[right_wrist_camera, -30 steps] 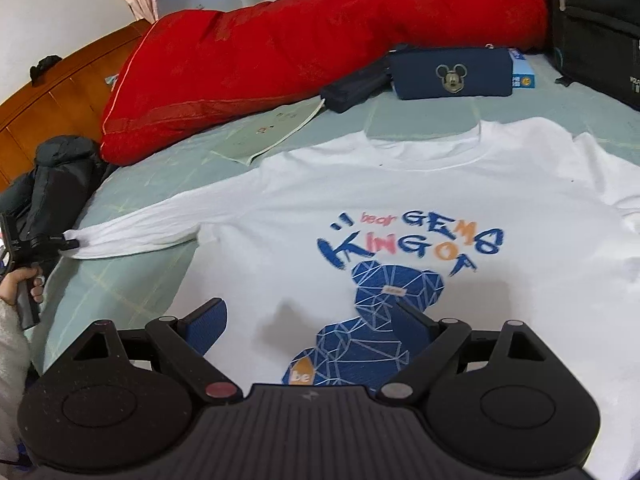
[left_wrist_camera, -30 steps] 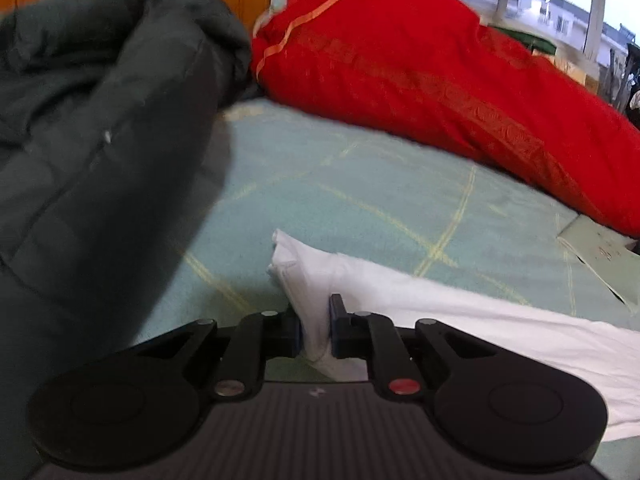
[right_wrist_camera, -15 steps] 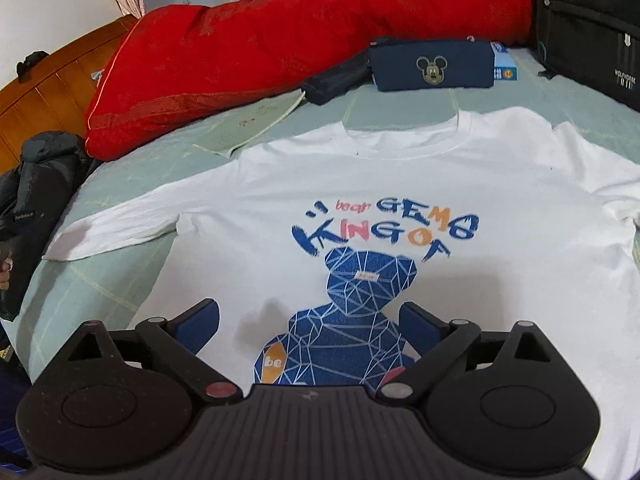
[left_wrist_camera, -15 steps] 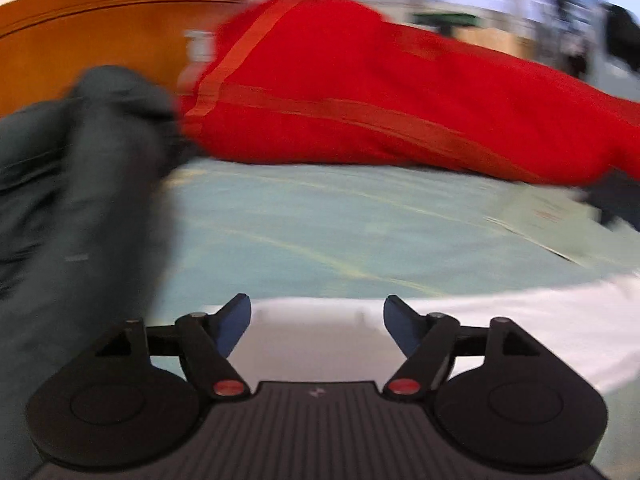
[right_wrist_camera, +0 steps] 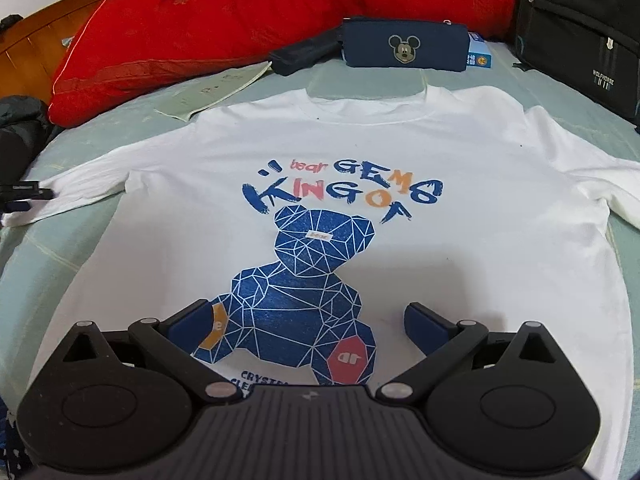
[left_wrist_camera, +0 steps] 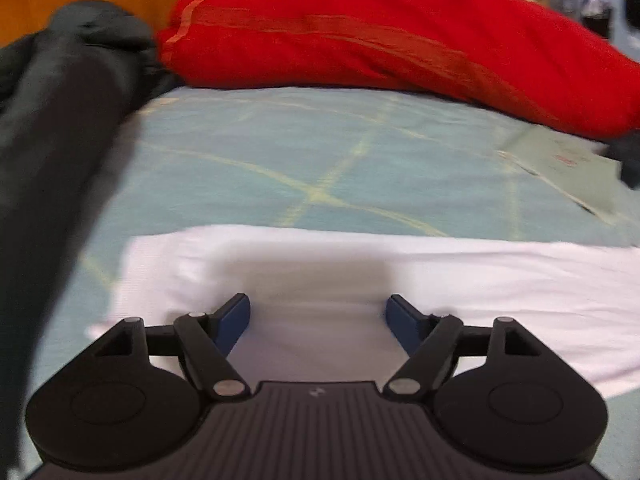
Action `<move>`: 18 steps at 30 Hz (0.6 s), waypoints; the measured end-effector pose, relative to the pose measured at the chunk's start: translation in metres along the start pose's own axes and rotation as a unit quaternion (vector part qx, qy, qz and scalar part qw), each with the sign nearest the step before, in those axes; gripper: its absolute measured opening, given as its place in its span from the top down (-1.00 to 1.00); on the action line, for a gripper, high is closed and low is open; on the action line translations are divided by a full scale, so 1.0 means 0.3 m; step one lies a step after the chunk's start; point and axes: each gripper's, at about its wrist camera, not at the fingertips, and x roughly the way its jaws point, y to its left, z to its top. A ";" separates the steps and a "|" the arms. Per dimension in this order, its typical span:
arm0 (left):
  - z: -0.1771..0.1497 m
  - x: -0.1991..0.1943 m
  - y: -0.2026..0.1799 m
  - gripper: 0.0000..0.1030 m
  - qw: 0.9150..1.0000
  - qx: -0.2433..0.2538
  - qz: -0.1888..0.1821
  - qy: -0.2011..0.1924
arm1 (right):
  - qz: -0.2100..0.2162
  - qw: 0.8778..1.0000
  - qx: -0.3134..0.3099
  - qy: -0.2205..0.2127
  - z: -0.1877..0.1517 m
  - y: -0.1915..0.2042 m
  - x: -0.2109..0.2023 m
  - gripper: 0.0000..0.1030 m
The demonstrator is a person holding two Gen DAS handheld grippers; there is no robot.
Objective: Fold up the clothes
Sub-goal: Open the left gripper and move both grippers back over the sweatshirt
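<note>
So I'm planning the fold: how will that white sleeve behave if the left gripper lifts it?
Probably floppy: the sleeve lies flat and creased on the bedsheet. It looks thin and light, so it should drape from the open left gripper rather than hold shape.

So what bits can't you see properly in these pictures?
- Bottom hem of the white T-shirt, right wrist view: hidden behind the right gripper; the small print under the bear is cut off too.
- Writing on the paper sheet, left wrist view: blurred.
- Black backpack, right wrist view: cut off by the right edge.
- Dark jacket, left wrist view: blurred, cut off at the left.
</note>
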 end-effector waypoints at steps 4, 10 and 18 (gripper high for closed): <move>0.007 -0.064 -0.042 -0.42 1.000 0.021 -0.004 -0.012 | -0.008 1.000 -0.008 0.001 -0.007 0.007 0.012 -1.00; -0.021 -0.238 -0.254 -0.47 0.989 0.098 -0.102 -0.042 | -0.027 0.999 -0.032 0.008 -0.016 0.031 0.029 -1.00; -0.132 -0.472 -0.578 -0.52 0.945 0.207 -0.242 -0.071 | -0.037 0.998 -0.047 0.020 -0.007 0.046 0.033 -1.00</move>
